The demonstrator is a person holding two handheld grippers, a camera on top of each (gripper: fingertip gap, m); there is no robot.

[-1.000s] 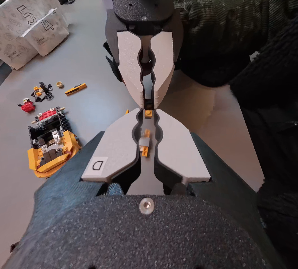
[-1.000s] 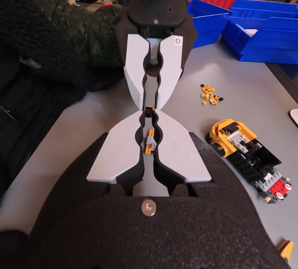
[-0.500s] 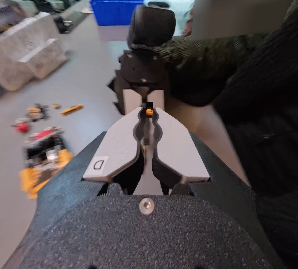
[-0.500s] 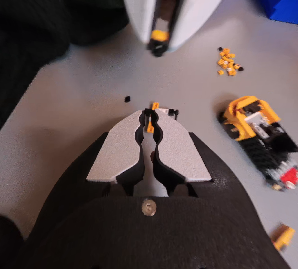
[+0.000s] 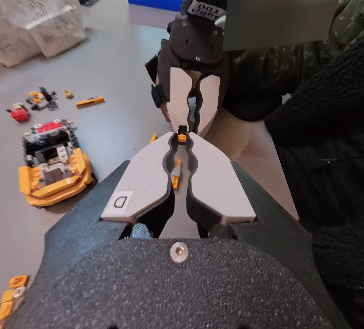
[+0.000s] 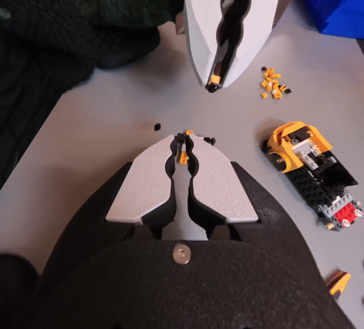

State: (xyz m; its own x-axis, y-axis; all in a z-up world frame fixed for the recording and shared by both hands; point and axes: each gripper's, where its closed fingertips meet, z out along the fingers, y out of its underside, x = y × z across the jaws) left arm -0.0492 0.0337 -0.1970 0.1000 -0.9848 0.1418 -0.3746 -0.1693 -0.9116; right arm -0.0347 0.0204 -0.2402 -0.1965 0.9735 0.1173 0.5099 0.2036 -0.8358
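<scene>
Left hand-held gripper [image 5: 182,136] around upright orange-and-black piece [image 5: 181,137]

The left gripper [image 5: 181,136] pinches a small orange-and-black brick piece [image 5: 181,138] at its fingertips — studs up, above the grey table [image 5: 110,75]. The right gripper [image 6: 181,139] clamps a tiny black brick [image 6: 181,138], just over a loose orange-and-grey piece [image 6: 183,159] lying flat.

Grey-fingered black tool [image 5: 182,136] (silver screw), perhaps fleece sleeve [image 5: 279,83].
</scene>
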